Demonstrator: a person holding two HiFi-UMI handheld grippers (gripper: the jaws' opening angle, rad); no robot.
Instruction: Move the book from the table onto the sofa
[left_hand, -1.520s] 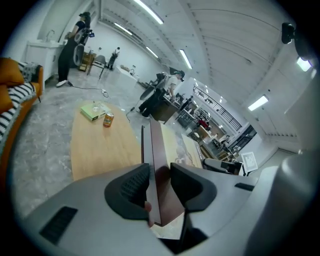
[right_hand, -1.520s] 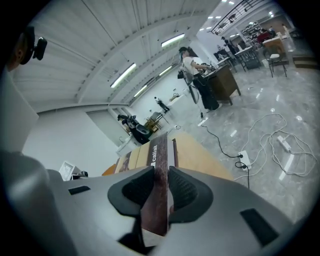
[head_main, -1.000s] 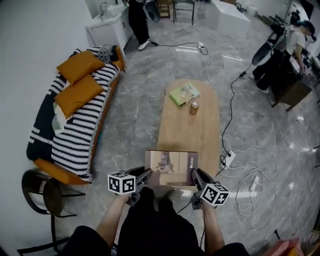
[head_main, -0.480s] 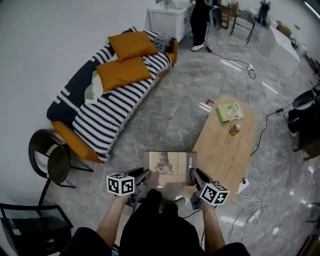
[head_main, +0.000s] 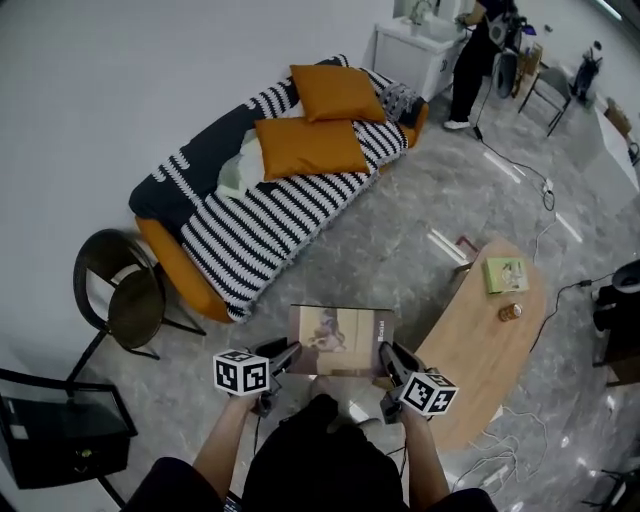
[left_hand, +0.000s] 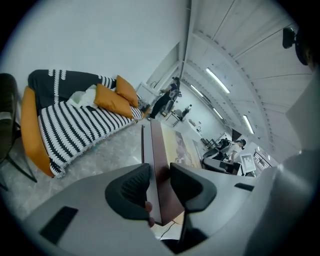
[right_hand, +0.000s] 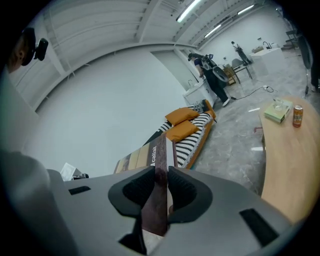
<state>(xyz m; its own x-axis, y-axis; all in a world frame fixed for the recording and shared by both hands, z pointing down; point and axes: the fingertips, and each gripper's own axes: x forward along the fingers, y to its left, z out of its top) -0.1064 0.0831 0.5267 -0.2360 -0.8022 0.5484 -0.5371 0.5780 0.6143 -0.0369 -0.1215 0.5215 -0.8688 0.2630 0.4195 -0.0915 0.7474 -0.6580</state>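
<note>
I hold a large brown book (head_main: 340, 340) level in the air between both grippers, over the grey floor. My left gripper (head_main: 283, 358) is shut on its left edge, seen edge-on as the book (left_hand: 159, 165) between the dark pads. My right gripper (head_main: 387, 360) is shut on its right edge, where the book (right_hand: 157, 185) shows its spine between the pads. The sofa (head_main: 270, 200), with a black-and-white striped cover and two orange cushions (head_main: 310, 145), lies ahead and to the upper left. The wooden table (head_main: 490, 345) is off to the right.
A green book (head_main: 505, 274) and a can (head_main: 511, 312) sit on the table's far end. A dark round chair (head_main: 125, 300) stands at the sofa's near end, a black stand (head_main: 55, 430) at lower left. A person stands by a white cabinet (head_main: 425, 50) at the back. Cables trail on the floor.
The view has swung left: the sofa has moved from the left edge toward the middle, the table has slid right. The book stays gripped between both grippers.
</note>
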